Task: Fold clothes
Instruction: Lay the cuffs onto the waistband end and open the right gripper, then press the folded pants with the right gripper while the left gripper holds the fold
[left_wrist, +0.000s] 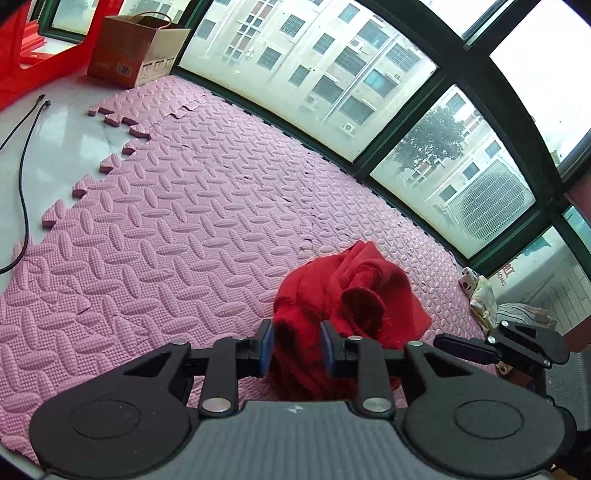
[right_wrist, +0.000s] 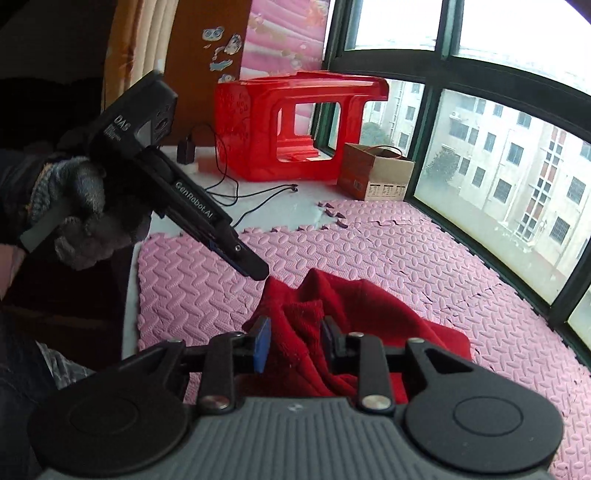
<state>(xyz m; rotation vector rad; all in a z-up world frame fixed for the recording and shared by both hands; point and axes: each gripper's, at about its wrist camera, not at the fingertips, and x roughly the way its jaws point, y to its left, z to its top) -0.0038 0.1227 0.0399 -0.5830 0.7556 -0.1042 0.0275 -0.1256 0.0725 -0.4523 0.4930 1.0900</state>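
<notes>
Between the right gripper (right_wrist: 295, 345) jaws, red garment (right_wrist: 332, 317) hides any contact.

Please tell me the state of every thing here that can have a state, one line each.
red garment: crumpled, unfolded, on the mat
left hand-held gripper: open, over the garment
right hand-held gripper: open, over the garment
cardboard box: open at the top
black cable: loose, unplugged end
</notes>
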